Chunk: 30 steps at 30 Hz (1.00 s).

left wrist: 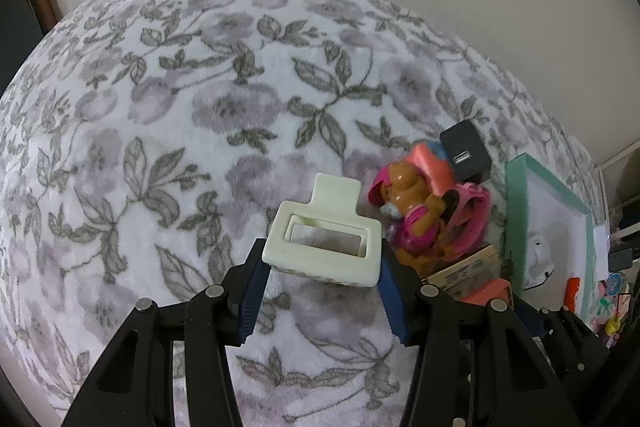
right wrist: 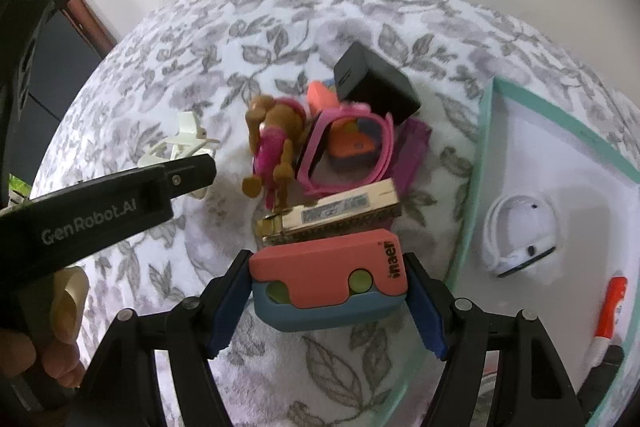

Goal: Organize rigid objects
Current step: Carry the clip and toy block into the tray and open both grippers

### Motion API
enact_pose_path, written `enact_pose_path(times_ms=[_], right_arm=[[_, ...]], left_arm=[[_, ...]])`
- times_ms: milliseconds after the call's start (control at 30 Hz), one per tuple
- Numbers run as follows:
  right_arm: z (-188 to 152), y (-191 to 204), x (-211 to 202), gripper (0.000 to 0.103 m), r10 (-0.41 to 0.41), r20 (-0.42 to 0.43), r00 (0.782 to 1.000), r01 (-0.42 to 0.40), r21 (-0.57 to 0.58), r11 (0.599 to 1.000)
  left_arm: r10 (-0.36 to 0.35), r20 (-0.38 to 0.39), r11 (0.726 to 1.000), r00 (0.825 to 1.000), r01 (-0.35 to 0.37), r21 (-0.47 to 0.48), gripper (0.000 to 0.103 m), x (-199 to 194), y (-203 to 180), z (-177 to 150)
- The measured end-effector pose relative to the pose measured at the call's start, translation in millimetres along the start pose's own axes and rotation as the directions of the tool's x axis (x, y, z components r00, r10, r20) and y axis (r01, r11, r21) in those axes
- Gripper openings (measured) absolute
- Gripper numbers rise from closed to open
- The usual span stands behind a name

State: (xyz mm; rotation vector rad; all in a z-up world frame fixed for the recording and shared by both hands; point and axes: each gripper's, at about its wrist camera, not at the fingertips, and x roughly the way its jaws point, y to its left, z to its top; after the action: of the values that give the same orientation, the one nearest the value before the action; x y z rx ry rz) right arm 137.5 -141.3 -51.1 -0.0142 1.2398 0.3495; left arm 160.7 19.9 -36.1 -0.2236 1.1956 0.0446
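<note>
Cream plastic fills my left wrist view: my left gripper (left wrist: 322,281) is closed on the hair claw clip (left wrist: 326,243), held above the floral blanket (left wrist: 180,115), with the toy pile just to its right. From my right wrist, my right gripper (right wrist: 330,297) clamps the coral-and-blue case (right wrist: 328,287), close to the teal-rimmed tray (right wrist: 486,131). I judge both picks done; next, each piece needs carrying over the tray and releasing.
</note>
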Motion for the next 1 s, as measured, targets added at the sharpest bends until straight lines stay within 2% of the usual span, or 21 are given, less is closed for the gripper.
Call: enact_pose_path(times_ms=[200, 367, 500, 733, 1000], right_arm=[[5.2, -8.0, -34.3, 0.075, -0.002, 0.071, 0.997, 0.0, 0.021, 1.0], [9.5, -21.2, -71.1, 0.075, -0.025, 0.158, 0.987, 0.016, 0.054, 0.998], [10.9, -36.5, -88.6, 0.075, -0.057, 0.193, 0.98, 0.04, 0.089, 0.995], [4.6, -84.8, -105.7, 0.075, -0.123, 0.208, 0.97, 0.08, 0.202, 0.976], [-10.0, -138.2, -128.1, 0.075, -0.218, 0.22, 0.951, 0.141, 0.321, 0.937]], left_arm=[[-0.017, 0.064, 1.0, 0.998, 0.015, 0.021, 0.054, -27.9, -9.9, 2.3], [-0.028, 0.131, 0.998, 0.991, 0.021, 0.054, 0.054, -52.2, -27.0, 6.6], [-0.071, 0.162, 0.995, 0.984, 0.058, 0.082, 0.054, -65.1, -43.7, 7.3], [-0.141, 0.175, 0.982, 0.974, 0.115, 0.15, 0.054, -74.5, -78.3, 4.4], [-0.203, 0.145, 0.961, 0.968, 0.168, 0.221, 0.054, -67.8, -129.3, -7.5]])
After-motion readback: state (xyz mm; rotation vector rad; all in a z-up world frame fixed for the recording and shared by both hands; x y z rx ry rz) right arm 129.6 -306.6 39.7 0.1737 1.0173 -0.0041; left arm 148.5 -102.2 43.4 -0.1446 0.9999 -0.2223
